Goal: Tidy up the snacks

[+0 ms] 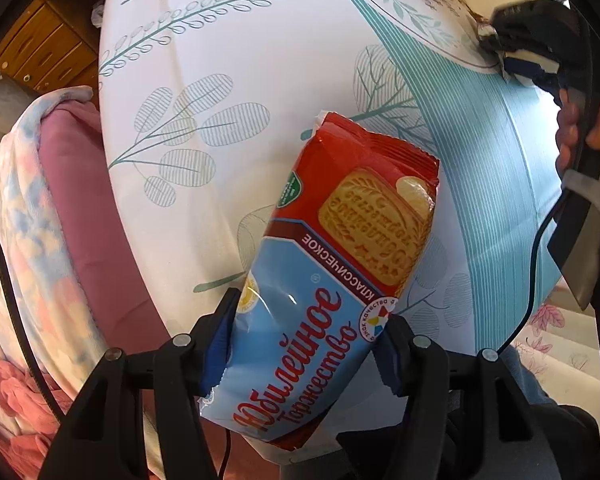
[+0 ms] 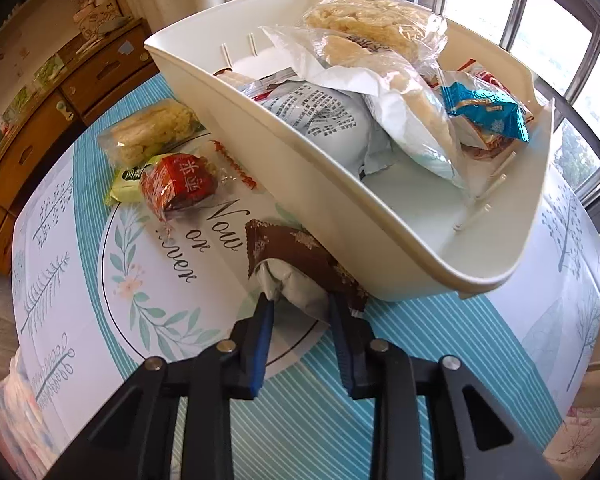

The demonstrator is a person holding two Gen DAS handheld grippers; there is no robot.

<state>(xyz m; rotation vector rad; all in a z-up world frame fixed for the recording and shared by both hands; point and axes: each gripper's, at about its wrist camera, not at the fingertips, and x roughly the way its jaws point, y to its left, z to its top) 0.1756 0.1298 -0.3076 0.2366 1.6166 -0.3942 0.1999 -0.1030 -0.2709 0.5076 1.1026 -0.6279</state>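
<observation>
My left gripper (image 1: 300, 344) is shut on a red and blue biscuit pack (image 1: 332, 248) and holds it above the near part of the table. My right gripper (image 2: 302, 304) is shut on a brown and silver snack packet (image 2: 300, 268) that lies on the tablecloth against the near wall of a cream bin (image 2: 340, 208). The bin holds several snack bags. The right gripper also shows at the far right of the left wrist view (image 1: 500, 46). Loose on the cloth left of the bin are a red packet (image 2: 178, 184), a green packet (image 2: 126, 184) and a clear bag of pale puffs (image 2: 152, 132).
The round table carries a white and teal leaf-print cloth (image 1: 228, 80). A chair with a pink floral blanket (image 1: 28, 240) stands at the table's left. Wooden drawers (image 2: 60, 112) line the far wall. Windows with bars (image 2: 560, 40) are behind the bin.
</observation>
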